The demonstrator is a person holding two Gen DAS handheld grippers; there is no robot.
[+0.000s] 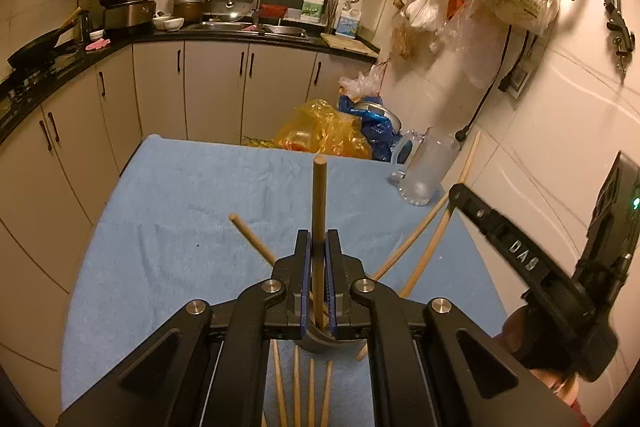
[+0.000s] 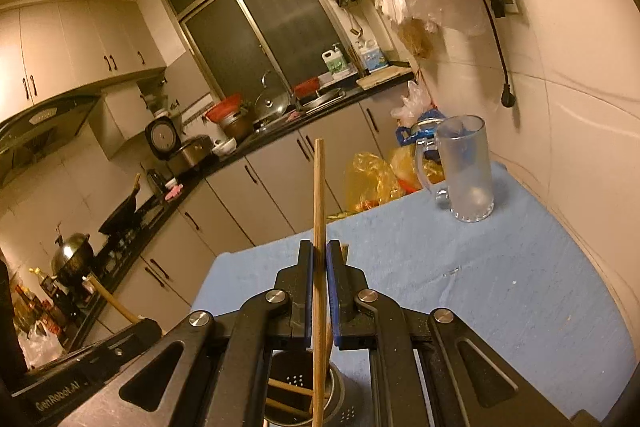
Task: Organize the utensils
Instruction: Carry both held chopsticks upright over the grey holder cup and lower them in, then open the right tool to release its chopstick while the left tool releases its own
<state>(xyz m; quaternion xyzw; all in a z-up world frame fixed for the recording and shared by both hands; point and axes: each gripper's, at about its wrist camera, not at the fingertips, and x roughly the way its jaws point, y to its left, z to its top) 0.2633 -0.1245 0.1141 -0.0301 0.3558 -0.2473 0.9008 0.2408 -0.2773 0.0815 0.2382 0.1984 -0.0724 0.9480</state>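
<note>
While our left gripper (image 1: 318, 255) pinches one wooden chopstick (image 1: 319, 211) upright between its blue pads, several more chopsticks (image 1: 304, 391) fan out beneath it at the near edge of the tabletop (image 1: 168, 195), which is covered in a blue cloth. We cannot tell from the left wrist view exactly what they stand in; only a curved metal rim shows under the jaws. Our right gripper (image 2: 319, 263) is likewise closed on a long chopstick (image 2: 319, 187), whose lower end drops into a perforated metal holder (image 2: 296, 387) directly below, where other sticks lean crosswise. Farther out, near the far right corner of the tabletop, we see a frosted glass mug (image 2: 466, 167) standing upright, well apart from the holder. Beyond the far edge sit yellow and blue plastic bags (image 1: 324, 127), then the kitchen cabinets (image 1: 212, 87).
</note>
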